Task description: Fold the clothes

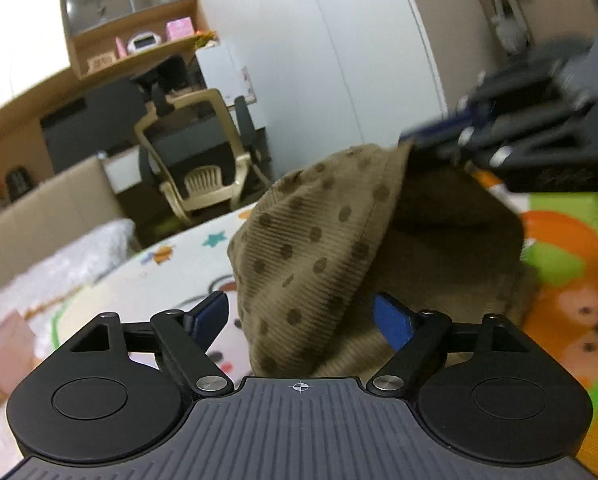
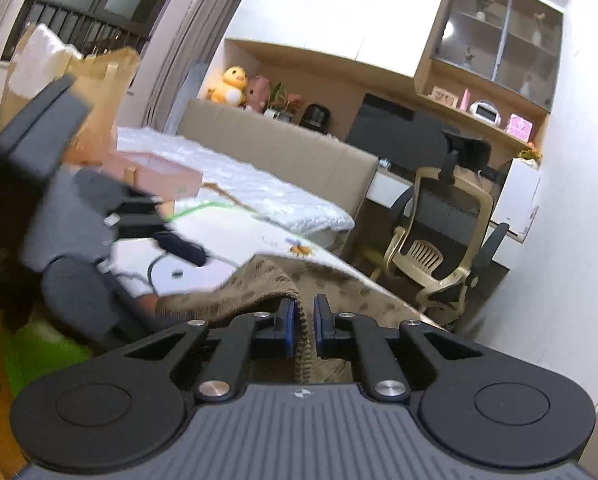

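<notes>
A tan corduroy garment with dark dots [image 1: 311, 248] is lifted off the colourful play mat [image 1: 571, 264]. My left gripper [image 1: 301, 320] is open, its blue fingers standing apart on either side of a hanging fold of the cloth. My right gripper [image 2: 303, 326] is shut on an edge of the garment [image 2: 267, 280], which runs between its blue pads. The right gripper also shows blurred in the left wrist view [image 1: 439, 140], holding the cloth's upper corner. The left gripper shows blurred in the right wrist view [image 2: 183, 250].
A bed with a white quilt [image 2: 239, 184] and beige headboard [image 2: 283, 140] stands beyond the mat. A pink box [image 2: 159, 176] lies on it. A beige office chair [image 2: 439, 232] stands at a desk. A paper bag [image 2: 99, 92] is at the left.
</notes>
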`<state>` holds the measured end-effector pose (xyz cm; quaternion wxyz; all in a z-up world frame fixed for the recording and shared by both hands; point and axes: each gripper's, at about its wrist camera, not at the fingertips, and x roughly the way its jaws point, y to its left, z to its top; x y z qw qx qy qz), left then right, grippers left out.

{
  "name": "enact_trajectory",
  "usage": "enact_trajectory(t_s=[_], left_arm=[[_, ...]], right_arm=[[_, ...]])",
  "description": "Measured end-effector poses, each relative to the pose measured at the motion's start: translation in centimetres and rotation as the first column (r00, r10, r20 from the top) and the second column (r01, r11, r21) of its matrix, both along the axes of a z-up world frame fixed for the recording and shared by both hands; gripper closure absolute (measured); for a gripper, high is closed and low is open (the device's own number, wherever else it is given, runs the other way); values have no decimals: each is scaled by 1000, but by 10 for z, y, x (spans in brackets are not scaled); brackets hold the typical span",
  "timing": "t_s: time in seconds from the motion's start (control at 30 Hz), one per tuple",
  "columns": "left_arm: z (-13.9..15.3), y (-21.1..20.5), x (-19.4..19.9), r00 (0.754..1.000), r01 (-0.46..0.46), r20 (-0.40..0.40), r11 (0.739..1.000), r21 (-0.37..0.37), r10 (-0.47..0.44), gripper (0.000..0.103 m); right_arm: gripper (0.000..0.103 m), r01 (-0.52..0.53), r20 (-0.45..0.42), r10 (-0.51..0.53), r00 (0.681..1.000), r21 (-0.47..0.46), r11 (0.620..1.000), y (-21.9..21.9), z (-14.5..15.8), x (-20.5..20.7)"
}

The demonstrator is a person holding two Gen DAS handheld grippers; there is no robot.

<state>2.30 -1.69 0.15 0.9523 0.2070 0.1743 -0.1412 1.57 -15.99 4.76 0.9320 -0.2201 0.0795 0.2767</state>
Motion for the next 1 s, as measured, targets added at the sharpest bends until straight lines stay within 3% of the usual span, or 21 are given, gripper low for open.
enact_trajectory(t_s=[0.07,0.1,0.13,0.2,0.3,0.37,0.4,0.57,0.7,0.77,0.87,0.93,0.97,1.0], left_arm=[[-1,-6,12,1000,2,11,1000,12,-2,43],[0,-7,17,1000,3,9,1000,7,-4,79],[2,-7,22,1000,3,0,1000,-7,-3,97],[11,-2,24,1000,0,4,998,-63,0,97],[28,6,20,1000,-1,22,990,-143,4,97],[36,9,18,1000,-2,31,987,-162,7,97],[40,10,17,999,-2,36,986,-167,8,97],[59,10,10,999,19,53,976,-215,-7,98],[62,-2,-2,995,102,27,963,-248,-99,98],[52,-12,-8,989,138,-14,960,-245,-146,97],[27,-21,-13,971,179,-117,957,-230,-210,93],[13,-17,-15,951,198,-185,948,-249,-247,82],[10,-14,-16,940,205,-214,941,-271,-266,79],[10,-9,-17,932,209,-229,933,-292,-280,66]], right_arm=[[90,-4,-17,4,1000,-28,1000,-1,-11,-1],[81,-4,-26,3,1000,-41,999,-2,-16,-1],[63,-7,-39,5,999,-57,998,-1,-23,-4],[45,-14,-51,9,999,-88,996,2,-36,-8],[45,-13,-16,11,1000,-134,991,12,-50,-8],[75,16,55,-8,998,-160,987,19,-48,2],[94,43,87,-30,996,-154,987,19,-41,7],[97,147,186,-143,972,-10,989,-17,14,12],[97,183,145,-175,974,-47,982,-43,15,-2],[97,158,17,-157,987,-88,983,-51,-8,-3],[91,103,-185,-127,974,-135,985,-63,-40,-2],[68,68,-272,-100,957,-124,990,-74,-45,-1],[62,62,-288,-83,954,-80,995,-81,-38,1],[50,58,-301,-65,952,-32,998,-88,-31,3]])
